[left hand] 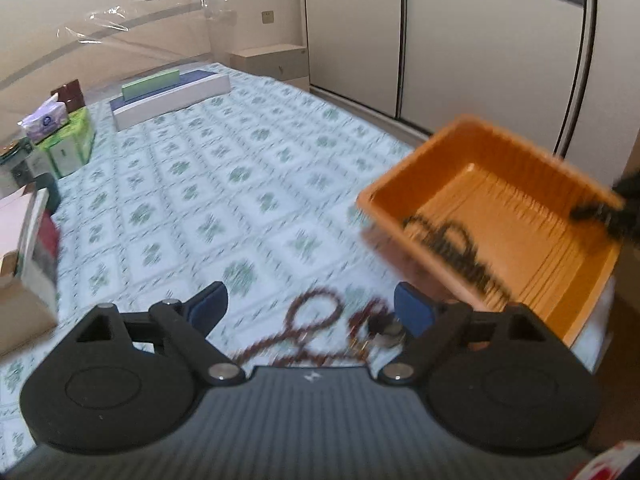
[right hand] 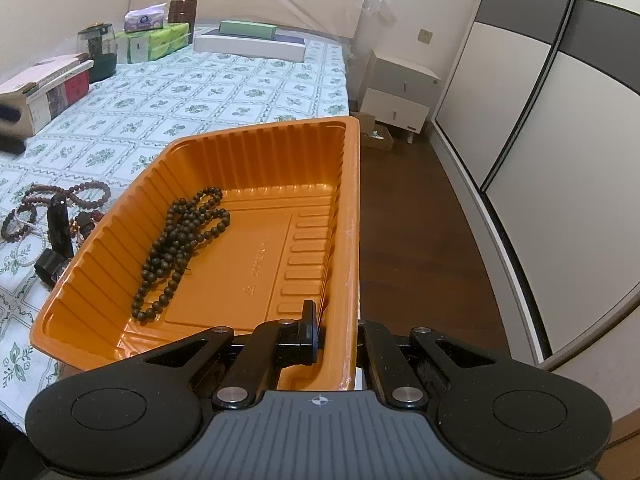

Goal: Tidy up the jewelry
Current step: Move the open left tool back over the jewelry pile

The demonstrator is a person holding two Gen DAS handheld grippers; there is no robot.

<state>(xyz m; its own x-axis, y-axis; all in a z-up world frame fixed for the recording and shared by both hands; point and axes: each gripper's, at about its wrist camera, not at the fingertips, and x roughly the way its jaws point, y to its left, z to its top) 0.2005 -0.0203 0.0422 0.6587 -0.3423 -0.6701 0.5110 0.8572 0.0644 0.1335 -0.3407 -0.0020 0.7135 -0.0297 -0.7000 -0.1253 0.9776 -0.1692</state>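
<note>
Right wrist view: the right gripper (right hand: 338, 340) is clamping the near wall of the orange tray (right hand: 348, 184), one finger (right hand: 309, 330) inside the tray and the other outside its rim. The tray is sitting at the bed's (right hand: 224, 92) right edge, beside the dark floor (right hand: 420, 220). A dark bead string (right hand: 182, 248) is lying coiled inside the tray, toward its left wall. Left of the tray, on the bedsheet, a brown bead necklace (right hand: 76, 192), a black watch (right hand: 58, 236) and smaller bracelets (right hand: 20, 220) are lying in a loose cluster near the bed's near edge.

In the left wrist view, which is blurred, the left gripper (left hand: 310, 306) is standing wide open over the bed (left hand: 208, 168) with nothing between its blue pads (left hand: 210, 306). The brown bead necklace (left hand: 312, 320) is lying on the sheet just ahead of the fingers. The tray (left hand: 520, 168) is showing to the right, with the dark bead string (left hand: 452, 248) in it. Boxes (right hand: 248, 42) and a tissue pack (right hand: 144, 20) are lining the bed's far edge.
</note>
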